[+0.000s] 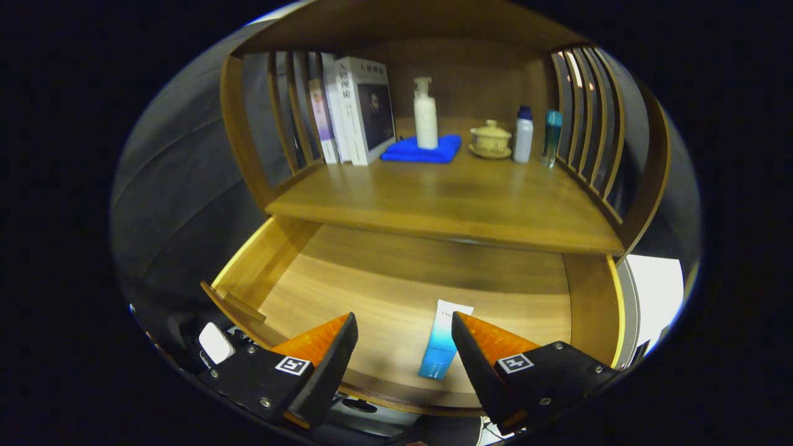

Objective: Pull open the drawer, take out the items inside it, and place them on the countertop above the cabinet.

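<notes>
The wooden drawer (291, 272) stands pulled out below the countertop (446, 198). A white-and-blue tube (443, 341) lies flat on the drawer floor near its front, cap toward me. My gripper (404, 328) hangs open above the drawer's front edge. The tube shows in the gap between the fingers, closer to the right finger (477, 353), and neither finger touches it.
On the countertop toward the back stand several books (356, 111), a white pump bottle (425, 114) on a folded blue cloth (422, 150), a lidded tea cup (490, 139), a white bottle (523, 133) and a teal bottle (551, 136). Slatted side panels (585, 111) flank the shelf.
</notes>
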A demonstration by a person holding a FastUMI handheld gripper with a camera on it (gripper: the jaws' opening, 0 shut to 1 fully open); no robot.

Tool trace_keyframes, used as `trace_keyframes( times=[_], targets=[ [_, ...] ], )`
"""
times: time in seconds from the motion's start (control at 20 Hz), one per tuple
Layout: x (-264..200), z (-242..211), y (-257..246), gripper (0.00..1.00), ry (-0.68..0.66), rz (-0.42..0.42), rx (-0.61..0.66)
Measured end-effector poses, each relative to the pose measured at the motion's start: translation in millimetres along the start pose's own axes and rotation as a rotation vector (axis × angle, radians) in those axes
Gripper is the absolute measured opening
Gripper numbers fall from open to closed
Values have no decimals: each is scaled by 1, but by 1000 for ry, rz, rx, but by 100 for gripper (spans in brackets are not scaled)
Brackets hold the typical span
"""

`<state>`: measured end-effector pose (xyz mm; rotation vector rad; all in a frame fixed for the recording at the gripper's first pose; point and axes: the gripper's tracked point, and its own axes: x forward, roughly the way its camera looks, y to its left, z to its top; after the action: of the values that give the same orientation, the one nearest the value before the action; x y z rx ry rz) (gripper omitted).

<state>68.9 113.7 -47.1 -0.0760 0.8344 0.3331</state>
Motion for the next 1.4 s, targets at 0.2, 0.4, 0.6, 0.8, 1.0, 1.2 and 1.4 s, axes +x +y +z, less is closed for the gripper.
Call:
trace_keyframes(
  times=[0.2,0.4,0.6,0.8,1.0,1.2,1.4],
  targets=[
    [28,-10,-16,93,131,5,66],
    [47,-29,-26,92,282,6,102],
    [58,-33,-33,91,343,4,130],
    [72,-45,-43,89,391,-30,126],
    [74,-54,-45,84,446,-24,114],
    [76,-59,-49,76,439,-40,79],
    [71,-62,-51,59,412,-29,-31]
  ],
)
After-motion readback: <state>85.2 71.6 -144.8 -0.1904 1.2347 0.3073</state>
